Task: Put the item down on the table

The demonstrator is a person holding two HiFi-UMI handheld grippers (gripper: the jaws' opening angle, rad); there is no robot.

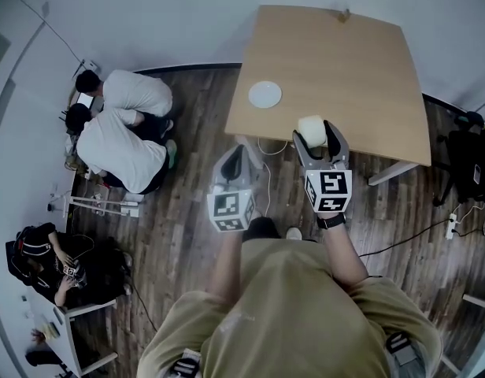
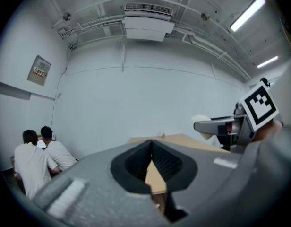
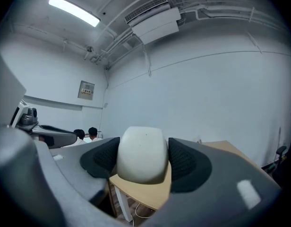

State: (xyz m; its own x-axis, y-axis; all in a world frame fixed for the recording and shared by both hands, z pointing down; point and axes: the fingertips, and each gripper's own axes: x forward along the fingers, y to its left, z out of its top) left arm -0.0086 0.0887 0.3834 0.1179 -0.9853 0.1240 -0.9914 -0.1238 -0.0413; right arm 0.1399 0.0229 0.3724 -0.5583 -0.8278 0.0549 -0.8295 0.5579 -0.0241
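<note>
My right gripper (image 1: pixel 316 132) is shut on a rounded cream-white item (image 1: pixel 311 130), held over the near edge of the wooden table (image 1: pixel 360 69). In the right gripper view the item (image 3: pixel 141 154) fills the gap between the two dark pads, with the table edge (image 3: pixel 145 193) just beneath it. My left gripper (image 1: pixel 236 157) hangs left of the table over the floor, its jaws closed together with nothing between them (image 2: pixel 152 167). From the left gripper view, the right gripper (image 2: pixel 230 126) and the item (image 2: pixel 202 123) show at the right.
A white plate (image 1: pixel 264 94) lies on the table's left part, and a small object (image 1: pixel 344 14) stands at its far edge. Two people in white shirts (image 1: pixel 120 136) crouch on the floor at the left. A dark bag (image 1: pixel 471 160) and a power strip (image 1: pixel 452 225) are at the right.
</note>
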